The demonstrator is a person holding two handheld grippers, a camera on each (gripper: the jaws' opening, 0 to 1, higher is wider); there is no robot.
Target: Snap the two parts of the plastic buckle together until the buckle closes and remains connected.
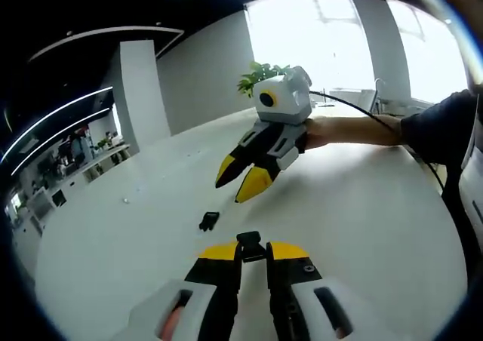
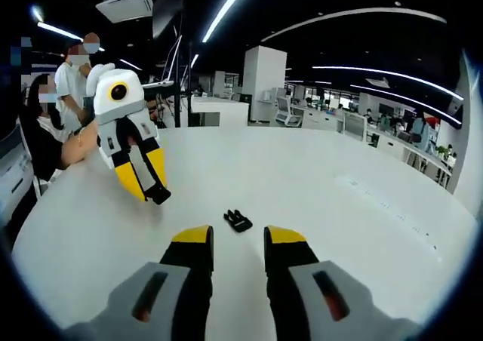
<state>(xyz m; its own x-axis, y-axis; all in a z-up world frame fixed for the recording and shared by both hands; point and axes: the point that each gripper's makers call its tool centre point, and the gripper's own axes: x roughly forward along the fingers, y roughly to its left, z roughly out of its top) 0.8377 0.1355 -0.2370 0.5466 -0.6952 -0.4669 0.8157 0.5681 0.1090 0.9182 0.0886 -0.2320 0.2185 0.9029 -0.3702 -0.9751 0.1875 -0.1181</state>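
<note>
buckle half (image 1: 250, 246) sits clenched in left tool (image 1: 252, 252), raised above white table (image 1: 362, 228). other buckle half (image 2: 238, 221) lies loose on table ahead of right tool (image 2: 238, 237), jaws spread, empty. halves apart; pickup and snapping remain.

The left hand-held gripper (image 1: 252, 252) is gripping one black buckle part (image 1: 250, 246) between its yellow tips. The other buckle part (image 1: 209, 221) is lying on the white table (image 1: 362, 228) just ahead. Beyond it the right hand-held gripper (image 1: 240, 182) is hovering with jaws parted, a hand (image 1: 321, 132) holding it.
</note>
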